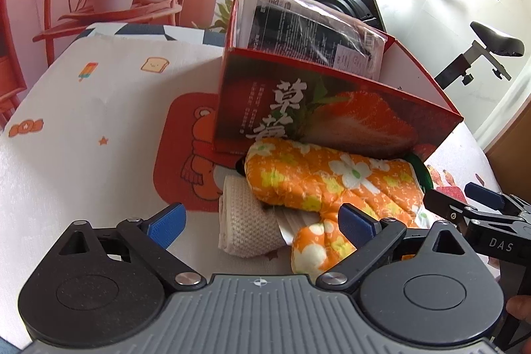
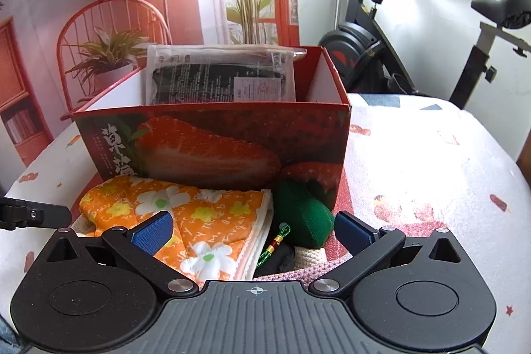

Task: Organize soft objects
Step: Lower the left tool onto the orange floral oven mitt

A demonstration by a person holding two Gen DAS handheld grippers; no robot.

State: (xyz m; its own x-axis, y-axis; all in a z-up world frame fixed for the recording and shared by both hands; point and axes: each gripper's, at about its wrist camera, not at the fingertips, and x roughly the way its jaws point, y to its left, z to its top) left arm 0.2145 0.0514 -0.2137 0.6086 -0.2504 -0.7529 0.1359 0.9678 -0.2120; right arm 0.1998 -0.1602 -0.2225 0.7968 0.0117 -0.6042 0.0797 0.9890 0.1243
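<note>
Oven mitt [image 1: 335, 181] in quilted orange cloth with white and yellow flowers lies on the table just in front of the red strawberry box [image 1: 332, 118], its long axis running left to right in the left wrist view, rounded fingertip end toward the left and white-edged cuff toward the right. Its thumb lobe sticks out toward the left gripper [image 1: 262, 223]. Under its left end sits a rolled beige knit cloth [image 1: 244, 221], ribbed in texture. At the cuff end, in the right wrist view, a green felt-like plush piece [image 2: 303, 214] leans against the box, with a green tasselled cord [image 2: 273, 243], something black, and a pink crocheted edge [image 2: 288, 274] below it. A plastic-wrapped dark packet [image 2: 219, 78] stands upright inside the cardboard box.

Left gripper is spread wide, its blue ribbed pads [image 1: 167, 223] holding nothing; the right-hand pad lies over the thumb lobe. Right gripper [image 2: 252, 229] is equally wide apart and empty, hovering over the mitt's cuff. The tablecloth [image 1: 83, 128] is white with small cartoon prints.
</note>
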